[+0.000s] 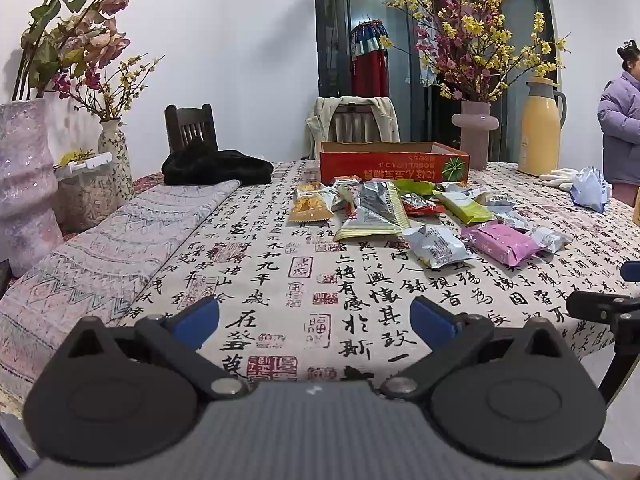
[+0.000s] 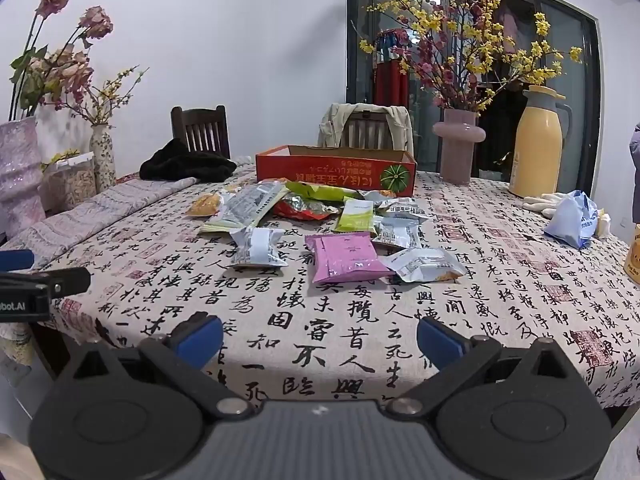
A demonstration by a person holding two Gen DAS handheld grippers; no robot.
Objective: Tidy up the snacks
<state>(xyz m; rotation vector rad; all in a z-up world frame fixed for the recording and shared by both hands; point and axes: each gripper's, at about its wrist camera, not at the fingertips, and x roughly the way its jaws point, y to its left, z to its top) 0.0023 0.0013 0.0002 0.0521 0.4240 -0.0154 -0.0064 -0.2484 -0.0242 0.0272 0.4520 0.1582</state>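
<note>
We hold our left gripper (image 1: 314, 316) low over the near edge of the table (image 1: 280, 280). Its blue fingers (image 1: 198, 316) are spread wide and hold nothing. Our right gripper (image 2: 320, 334) is the same, wide apart with nothing between its fingers.

Past the bare cloth with black writing, we see the snacks (image 2: 320, 224) lying in a loose pile in the middle of the table. The pink packet (image 2: 344, 258) is closest to us. Just beside it lie two silver packets (image 2: 256, 246), one on each side. A green packet (image 2: 356, 214) and an orange one (image 2: 204, 205) lie farther back.

Right behind the pile sits the red box (image 2: 336, 170), open on top. A pink vase (image 2: 458, 152) with flowers and a yellow jug (image 2: 538, 144) stand behind it to the right. Two chairs (image 2: 202, 130) are at the far side.
</note>
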